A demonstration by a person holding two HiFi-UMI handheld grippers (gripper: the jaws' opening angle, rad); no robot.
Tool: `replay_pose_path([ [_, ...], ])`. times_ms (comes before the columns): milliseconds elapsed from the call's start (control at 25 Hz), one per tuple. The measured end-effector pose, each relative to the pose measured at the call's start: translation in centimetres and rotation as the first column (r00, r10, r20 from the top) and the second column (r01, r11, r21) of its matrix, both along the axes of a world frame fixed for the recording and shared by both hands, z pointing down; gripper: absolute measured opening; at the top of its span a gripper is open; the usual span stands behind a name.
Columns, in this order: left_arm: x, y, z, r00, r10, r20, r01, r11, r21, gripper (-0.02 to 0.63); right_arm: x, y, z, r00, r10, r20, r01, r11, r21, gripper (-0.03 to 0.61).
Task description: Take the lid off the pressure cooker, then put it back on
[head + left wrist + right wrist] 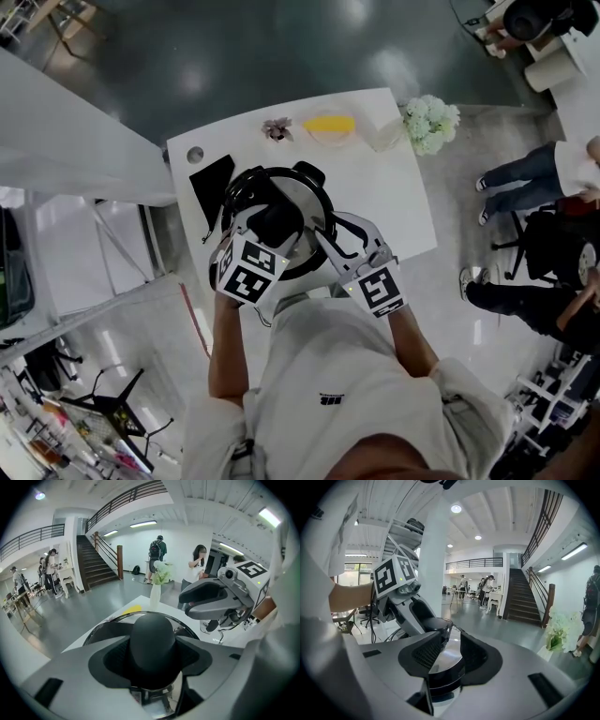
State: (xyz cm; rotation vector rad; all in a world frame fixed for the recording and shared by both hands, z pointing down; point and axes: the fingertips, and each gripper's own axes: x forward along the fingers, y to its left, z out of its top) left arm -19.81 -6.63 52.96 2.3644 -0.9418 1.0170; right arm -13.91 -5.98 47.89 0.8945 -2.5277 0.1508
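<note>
Cooker [309, 173] sits mid-table [394, 187] with the lid [314, 202] on it. Left gripper [272, 223] comes down from the near side, and its jaws are fairly wide but clamped on the fat black knob [152, 644] in the middle of the lid, which fills the gap between the pads. Right gripper [330, 246] is at the cooker's near-right edge, with its jaws narrow around the stacked black handle [445, 681]. Looks like they're pinching it on both sides. Flowers [429, 122] stand at the table's far right corner.
</note>
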Motion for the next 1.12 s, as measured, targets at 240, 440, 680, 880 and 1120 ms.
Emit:
replay_pose_path([
  [240, 0.0, -0.2, 0.1, 0.997, -0.079, -0.005, 0.079, 0.997, 0.015, 0.290, 0.0, 0.0, 0.4, 1.000, 0.020, 0.007, -0.020, 1.000, 0.002, 0.130],
  [440, -0.1, -0.4, 0.1, 0.991, -0.136, -0.008, 0.136, 0.990, 0.024, 0.290, 0.1, -0.1, 0.4, 0.999, 0.040, 0.012, -0.040, 0.999, 0.005, 0.130],
  [680, -0.4, -0.3, 0.1, 0.983, -0.182, -0.010, 0.182, 0.983, 0.033, 0.293, -0.1, 0.3, 0.5, 0.998, 0.063, 0.013, -0.063, 0.998, 0.008, 0.130],
  [880, -0.4, -0.4, 0.0, 0.977, -0.211, -0.019, 0.211, 0.976, 0.060, 0.295, -0.2, 0.5, 0.6, 0.997, 0.081, 0.018, -0.081, 0.997, 0.016, 0.130],
  [1120, -0.7, -0.2, -1.3, 0.956, -0.258, -0.139, 0.278, 0.947, 0.158, 0.322, -0.3, 0.4, -0.2, 0.995, 0.095, 0.034, -0.096, 0.994, 0.052, 0.130],
])
